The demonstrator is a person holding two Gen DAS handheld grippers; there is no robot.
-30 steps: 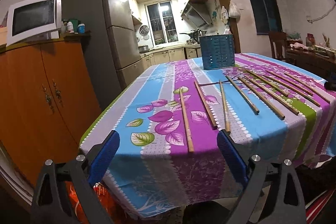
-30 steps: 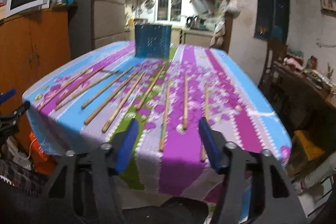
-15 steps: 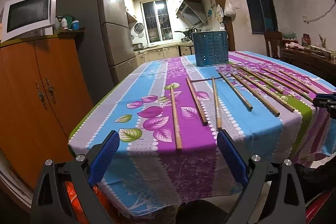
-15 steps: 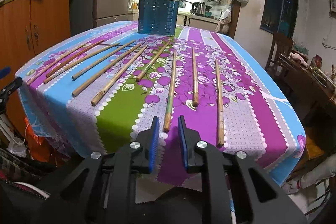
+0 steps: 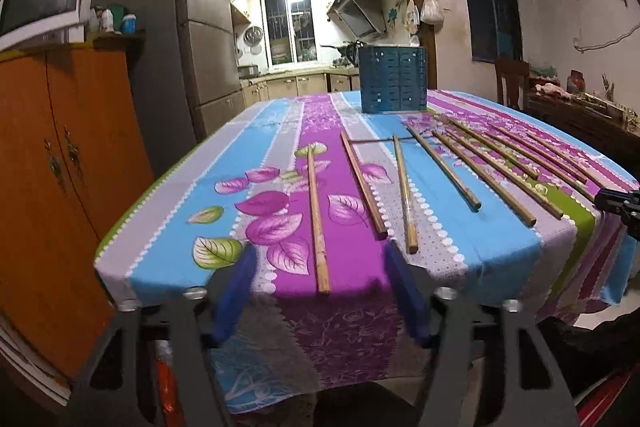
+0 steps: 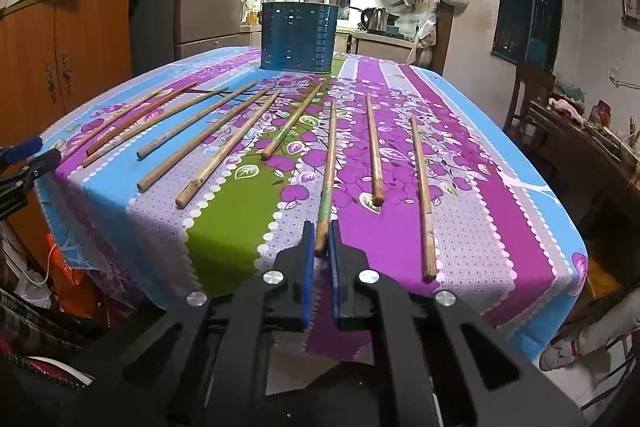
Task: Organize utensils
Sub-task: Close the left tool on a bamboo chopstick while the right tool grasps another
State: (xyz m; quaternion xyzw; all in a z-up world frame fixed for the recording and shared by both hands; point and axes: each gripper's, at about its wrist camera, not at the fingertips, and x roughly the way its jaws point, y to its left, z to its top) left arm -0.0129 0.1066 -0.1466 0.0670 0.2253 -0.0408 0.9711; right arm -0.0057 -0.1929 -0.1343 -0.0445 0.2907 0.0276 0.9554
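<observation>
Several wooden chopsticks lie side by side on the flowered tablecloth (image 5: 168, 263). A blue slotted utensil holder (image 5: 394, 79) (image 6: 298, 37) stands upright at the far end. My left gripper (image 5: 319, 250) hovers at the near table edge. Its jaws are closing, and the near end of the leftmost chopstick (image 5: 316, 211) lies between them, untouched. My right gripper (image 6: 321, 227) is shut on the near end of a greenish chopstick (image 6: 329, 163), which still rests on the cloth. Each gripper shows at the edge of the other's view: the right gripper (image 5: 620, 203), the left gripper (image 6: 24, 159).
An orange cabinet (image 5: 60, 187) with a microwave (image 5: 44, 3) on top stands to the left, a grey fridge (image 5: 204, 47) behind it. A wooden chair (image 6: 532, 95) and a cluttered side table (image 6: 592, 143) are on the right. The kitchen lies beyond the holder.
The right jaws went from half open to shut on the chopstick's near end. The left gripper moved closer to the table edge, and its jaws narrowed around the leftmost chopstick.
</observation>
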